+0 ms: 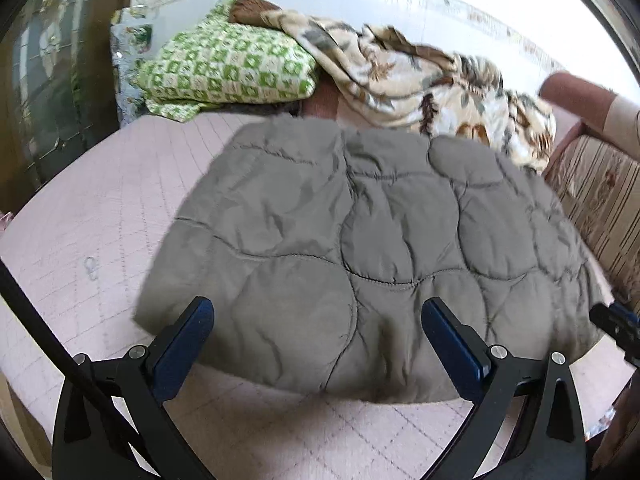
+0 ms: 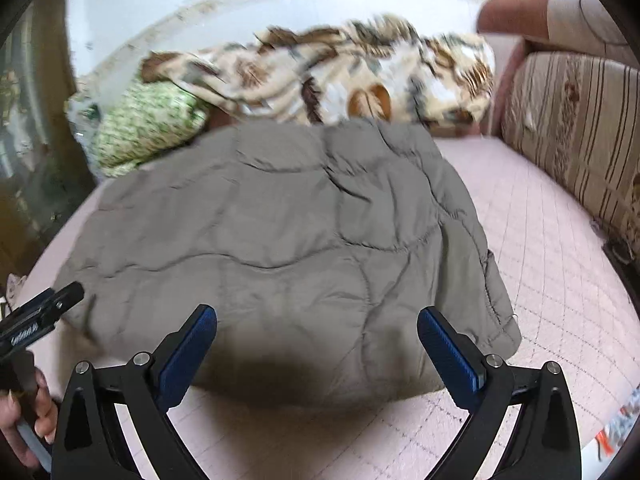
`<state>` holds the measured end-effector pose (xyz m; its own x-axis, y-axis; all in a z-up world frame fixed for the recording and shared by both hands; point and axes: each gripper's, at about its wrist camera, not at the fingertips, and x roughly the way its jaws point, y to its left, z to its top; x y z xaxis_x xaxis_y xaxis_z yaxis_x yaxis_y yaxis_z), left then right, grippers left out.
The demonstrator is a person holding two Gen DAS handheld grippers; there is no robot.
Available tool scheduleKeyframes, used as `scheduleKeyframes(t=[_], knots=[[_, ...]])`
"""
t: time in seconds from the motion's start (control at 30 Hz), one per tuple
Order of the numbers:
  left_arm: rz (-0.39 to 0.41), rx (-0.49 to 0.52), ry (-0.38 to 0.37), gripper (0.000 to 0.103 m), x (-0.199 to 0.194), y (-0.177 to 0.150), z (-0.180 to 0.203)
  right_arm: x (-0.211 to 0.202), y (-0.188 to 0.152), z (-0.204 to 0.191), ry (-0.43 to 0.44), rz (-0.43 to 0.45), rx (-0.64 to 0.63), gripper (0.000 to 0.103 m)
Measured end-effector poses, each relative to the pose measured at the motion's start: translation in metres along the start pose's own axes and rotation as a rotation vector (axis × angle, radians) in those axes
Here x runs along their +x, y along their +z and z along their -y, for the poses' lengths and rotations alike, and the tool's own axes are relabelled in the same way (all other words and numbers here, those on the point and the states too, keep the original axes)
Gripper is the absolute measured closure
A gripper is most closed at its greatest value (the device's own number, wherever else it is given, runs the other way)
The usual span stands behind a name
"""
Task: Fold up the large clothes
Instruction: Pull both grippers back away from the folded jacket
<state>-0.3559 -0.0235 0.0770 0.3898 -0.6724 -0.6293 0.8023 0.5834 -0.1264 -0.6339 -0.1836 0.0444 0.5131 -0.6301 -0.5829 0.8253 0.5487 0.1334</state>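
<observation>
hand (image 2: pixel 24 420) visible from right wrist only

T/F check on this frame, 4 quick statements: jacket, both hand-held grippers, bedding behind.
1. The grey quilted jacket lies folded on the pink bed cover. True.
2. The left hand-held gripper is clamped on the jacket. False: its jaws stand open, nothing pinched.
3. The right hand-held gripper is open and holds nothing. True.
4. The green checked blanket lies on top of the jacket. False: it sits behind it, beside the floral blanket.
</observation>
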Motion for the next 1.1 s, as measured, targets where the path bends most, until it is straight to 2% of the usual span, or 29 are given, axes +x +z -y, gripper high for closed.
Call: scheduleKeyframes(t=[0.13,0.3,0.43,0.57,0.67,0.73,0.83,1.0,1.1], knots=[[0.034,-0.018,0.0,0.0,-0.026,-0.005,-0.008,-0.023,-0.013,-0.009,0.06,0.042,-0.009,0.0],[0.025,-0.018,0.026,0.0,-0.049,-0.012,-0.015,-0.041,-0.031,-0.018,0.098,0.073,-0.032,0.001],[-0.002,0.035,0.095,0.0,-0.058,-0.017,-0.007,-0.052,-0.038,-0.022,0.113,0.093,-0.048,0.001],[0.017,0.09,0.158,0.0,-0.068,-0.02,0.008,-0.057,-0.042,-0.027,0.11,0.104,-0.082,0.0],[0.026,0.155,0.149,0.0,-0.073,-0.022,0.022,-0.059,-0.046,-0.033,0.103,0.105,-0.113,0.0],[0.002,0.192,0.121,0.0,-0.07,-0.023,0.029,-0.058,-0.046,-0.035,0.099,0.103,-0.127,0.0],[-0.027,0.198,0.101,0.0,-0.06,-0.023,0.033,-0.053,-0.046,-0.034,0.095,0.09,-0.12,0.0],[-0.034,0.2,0.137,0.0,-0.053,-0.022,0.034,-0.045,-0.043,-0.03,0.097,0.077,-0.089,0.0],[-0.038,0.199,0.132,0.0,-0.052,-0.021,0.034,-0.041,-0.042,-0.032,0.098,0.068,-0.091,0.001]])
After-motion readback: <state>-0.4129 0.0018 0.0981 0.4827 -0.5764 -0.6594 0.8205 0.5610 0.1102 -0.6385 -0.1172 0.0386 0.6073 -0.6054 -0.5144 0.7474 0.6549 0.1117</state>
